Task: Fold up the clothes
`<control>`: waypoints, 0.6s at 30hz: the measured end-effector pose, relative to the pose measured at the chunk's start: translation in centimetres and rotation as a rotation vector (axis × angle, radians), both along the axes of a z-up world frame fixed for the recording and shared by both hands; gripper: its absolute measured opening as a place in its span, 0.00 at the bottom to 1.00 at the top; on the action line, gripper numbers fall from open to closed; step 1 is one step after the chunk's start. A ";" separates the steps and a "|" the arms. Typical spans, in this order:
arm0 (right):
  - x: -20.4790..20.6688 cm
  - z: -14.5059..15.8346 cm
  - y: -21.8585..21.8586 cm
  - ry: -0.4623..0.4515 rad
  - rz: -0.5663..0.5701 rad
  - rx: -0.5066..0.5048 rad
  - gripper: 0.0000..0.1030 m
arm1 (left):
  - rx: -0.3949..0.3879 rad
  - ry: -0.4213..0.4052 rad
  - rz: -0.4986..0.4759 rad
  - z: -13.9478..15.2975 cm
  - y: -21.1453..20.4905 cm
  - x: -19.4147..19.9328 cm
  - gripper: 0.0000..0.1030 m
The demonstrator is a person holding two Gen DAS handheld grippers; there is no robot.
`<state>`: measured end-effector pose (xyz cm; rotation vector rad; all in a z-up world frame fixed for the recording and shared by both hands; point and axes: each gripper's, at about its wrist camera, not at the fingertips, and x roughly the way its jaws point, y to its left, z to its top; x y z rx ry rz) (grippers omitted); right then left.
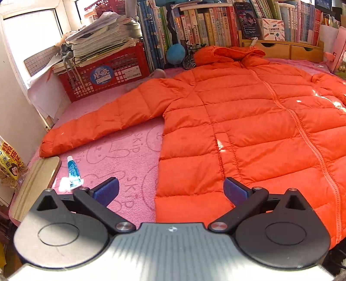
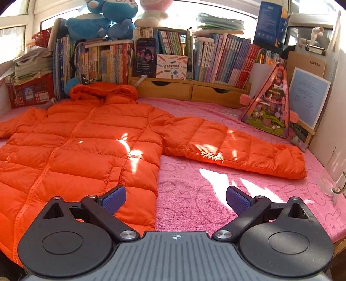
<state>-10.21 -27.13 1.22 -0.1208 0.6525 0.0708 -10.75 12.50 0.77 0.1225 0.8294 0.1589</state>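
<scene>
Jacket (image 1: 248,121) lengthwise, hood away, sleeves outspread

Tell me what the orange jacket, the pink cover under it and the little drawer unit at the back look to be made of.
Orange jacket: likely thin nylon or polyester shell with puffy filling; it has stitched quilted bands and a slight sheen where sun hits. Pink cover: seems terry or fleece cloth, with a fuzzy, matte nap and printed outlines. Drawer unit: looks like pale wood or bamboo, with smooth finish and cut-out pulls.

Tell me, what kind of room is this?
Probably a home study or child's bedroom. Rows of books line the back, plush toys sit on top, and an orange puffer jacket lies spread on a pink cloth.
</scene>
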 end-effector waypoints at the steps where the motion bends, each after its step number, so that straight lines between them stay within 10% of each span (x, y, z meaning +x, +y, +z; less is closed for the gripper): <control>1: -0.1 0.8 0.7 0.003 0.019 -0.016 0.98 | -0.024 0.010 -0.006 0.3 -0.1 0.1 1.00; 18: -1.2 7.1 4.2 0.176 0.138 0.120 0.99 | -0.099 0.023 -0.124 5.2 -3.3 -2.2 1.00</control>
